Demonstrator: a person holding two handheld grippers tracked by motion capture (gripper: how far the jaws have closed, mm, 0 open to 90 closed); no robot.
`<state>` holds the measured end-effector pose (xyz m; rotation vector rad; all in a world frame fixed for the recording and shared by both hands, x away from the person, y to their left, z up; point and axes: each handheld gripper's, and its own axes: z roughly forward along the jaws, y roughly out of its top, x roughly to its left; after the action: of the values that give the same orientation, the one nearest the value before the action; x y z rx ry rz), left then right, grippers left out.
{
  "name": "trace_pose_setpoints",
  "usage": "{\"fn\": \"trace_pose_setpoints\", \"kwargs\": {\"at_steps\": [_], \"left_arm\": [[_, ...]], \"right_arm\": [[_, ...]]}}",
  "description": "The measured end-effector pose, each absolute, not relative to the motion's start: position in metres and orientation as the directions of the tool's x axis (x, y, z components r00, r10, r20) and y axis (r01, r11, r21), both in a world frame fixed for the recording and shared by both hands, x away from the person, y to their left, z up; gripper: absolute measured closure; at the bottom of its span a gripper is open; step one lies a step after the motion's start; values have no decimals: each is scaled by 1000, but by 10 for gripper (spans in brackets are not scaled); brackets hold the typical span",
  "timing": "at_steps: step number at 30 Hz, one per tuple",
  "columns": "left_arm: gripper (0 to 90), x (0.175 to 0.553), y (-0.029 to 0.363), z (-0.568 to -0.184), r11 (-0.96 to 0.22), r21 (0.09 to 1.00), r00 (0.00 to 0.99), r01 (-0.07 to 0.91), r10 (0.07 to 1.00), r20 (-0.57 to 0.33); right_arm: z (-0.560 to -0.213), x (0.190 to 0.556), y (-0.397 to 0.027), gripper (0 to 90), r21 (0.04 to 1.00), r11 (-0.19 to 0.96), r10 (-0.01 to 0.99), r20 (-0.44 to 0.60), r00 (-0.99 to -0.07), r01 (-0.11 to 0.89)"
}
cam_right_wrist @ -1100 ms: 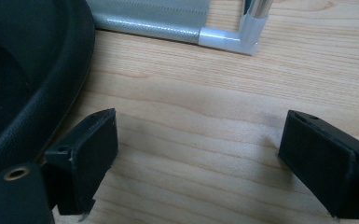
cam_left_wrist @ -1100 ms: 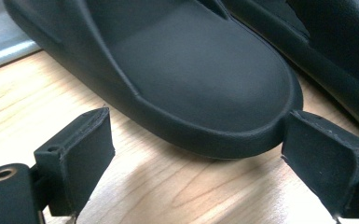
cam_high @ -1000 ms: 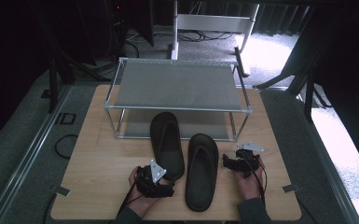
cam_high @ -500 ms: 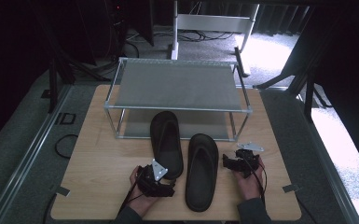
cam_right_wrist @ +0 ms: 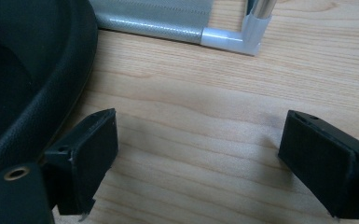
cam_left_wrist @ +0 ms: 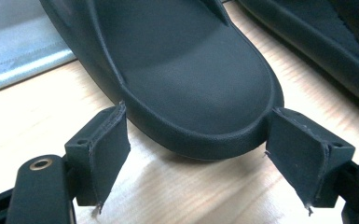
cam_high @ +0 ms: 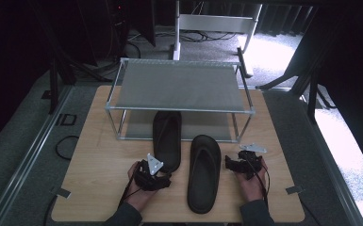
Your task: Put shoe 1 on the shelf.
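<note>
Sandal heel sits between the pads of the left tongs (cam_left_wrist: 198,154): the left sandal (cam_high: 167,139) lies on the counter (cam_high: 94,165) with its long axis running near to far, toe end tucked under the wire shoe rack (cam_high: 179,87) and heel toward the person. The left tongs (cam_high: 152,175) come at it from the near side, in line with that axis. Their jaws have just been closing, and in the left gripper view each pad appears to touch the rim of the heel at its widest turn; the grip looks light and just made rather than firm. The left hand is plainly the nearer one to this sandal.

The right sandal (cam_high: 203,172) lies parallel, just to the right and nearer the counter's front edge, wholly clear of the rack. The right tongs (cam_high: 235,165) rest beside its right edge with jaws wide apart over bare wood, gripping nothing; the sandal's rim (cam_right_wrist: 37,107) lies just outside one pad.

No brand, label or readable writing shows on either sandal or on the rack.
</note>
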<state>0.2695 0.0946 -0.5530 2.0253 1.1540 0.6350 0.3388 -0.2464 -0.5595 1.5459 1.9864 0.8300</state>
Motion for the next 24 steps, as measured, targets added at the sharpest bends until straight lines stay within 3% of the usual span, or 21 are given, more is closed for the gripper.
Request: {"fn": "trace_pose_setpoints", "kwargs": {"at_steps": [24], "left_arm": [[217, 323, 103, -542, -313, 781, 432, 540, 900, 62]], "right_arm": [[-559, 340, -246, 115, 715, 176, 970, -7, -245, 677]]}}
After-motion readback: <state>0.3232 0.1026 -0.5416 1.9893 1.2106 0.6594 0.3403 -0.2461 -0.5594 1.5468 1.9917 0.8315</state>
